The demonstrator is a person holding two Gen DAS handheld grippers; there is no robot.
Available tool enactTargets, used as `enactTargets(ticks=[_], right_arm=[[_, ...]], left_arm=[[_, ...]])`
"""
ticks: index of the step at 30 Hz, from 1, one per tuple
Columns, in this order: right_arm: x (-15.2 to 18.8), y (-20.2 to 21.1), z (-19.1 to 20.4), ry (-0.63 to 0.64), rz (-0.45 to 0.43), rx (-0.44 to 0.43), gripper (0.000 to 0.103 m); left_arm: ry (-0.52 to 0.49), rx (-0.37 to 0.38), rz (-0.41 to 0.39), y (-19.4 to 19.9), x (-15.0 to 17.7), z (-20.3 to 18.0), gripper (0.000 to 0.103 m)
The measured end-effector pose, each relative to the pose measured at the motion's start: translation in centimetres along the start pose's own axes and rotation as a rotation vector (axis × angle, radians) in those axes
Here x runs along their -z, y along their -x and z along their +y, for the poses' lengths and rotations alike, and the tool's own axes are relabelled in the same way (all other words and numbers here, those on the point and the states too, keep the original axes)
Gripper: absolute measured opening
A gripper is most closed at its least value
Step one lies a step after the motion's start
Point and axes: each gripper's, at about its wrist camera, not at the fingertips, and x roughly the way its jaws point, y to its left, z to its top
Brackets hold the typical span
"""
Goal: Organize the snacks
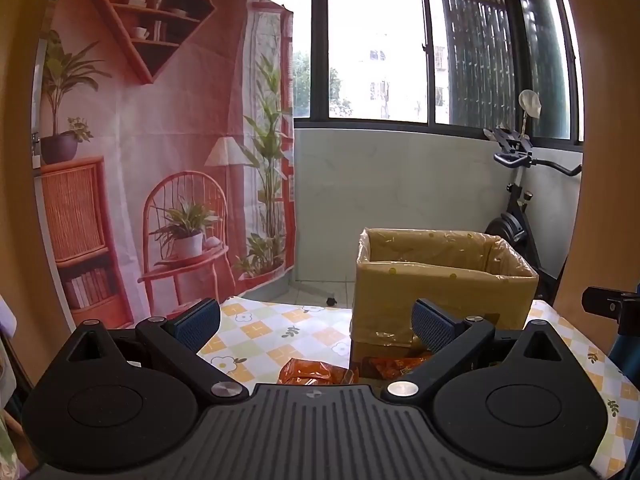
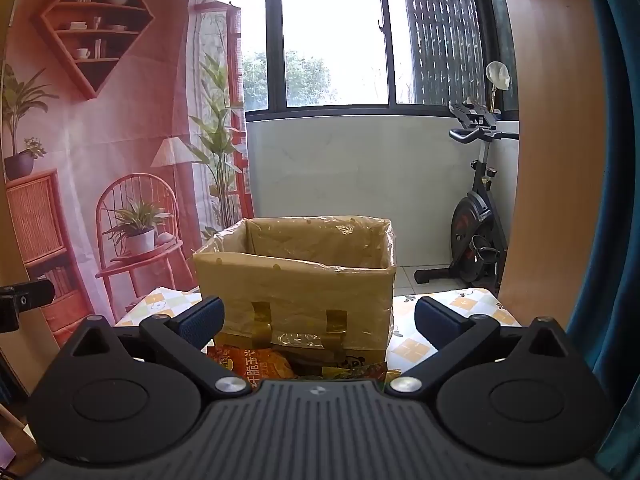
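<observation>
An open cardboard box (image 1: 444,280) lined with clear plastic stands on the table with the flowered checked cloth (image 1: 272,328). Orange snack packets (image 1: 312,372) lie in front of the box, partly hidden by the gripper body. My left gripper (image 1: 316,326) is open above the cloth, with nothing between its blue pads, and the box lies ahead to its right. In the right wrist view the same box (image 2: 296,276) is straight ahead. An orange snack bag (image 2: 256,364) lies just below my right gripper (image 2: 320,322), which is open and empty.
A printed backdrop (image 1: 160,140) of a room hangs at the left behind the table. An exercise bike (image 2: 476,216) stands on the tiled floor at the right under the windows. The other gripper's black edge (image 1: 612,304) shows at the right of the left wrist view.
</observation>
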Motion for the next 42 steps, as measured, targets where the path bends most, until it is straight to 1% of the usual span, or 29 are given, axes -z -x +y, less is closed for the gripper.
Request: enactTargets(ticks=[42], right_arm=[[-0.12,0.18,0.00,0.005,-0.002,0.006,0.103]], left_arm=[[-0.006,0.016,-0.003,-0.02,0.08,0.21,0.103]])
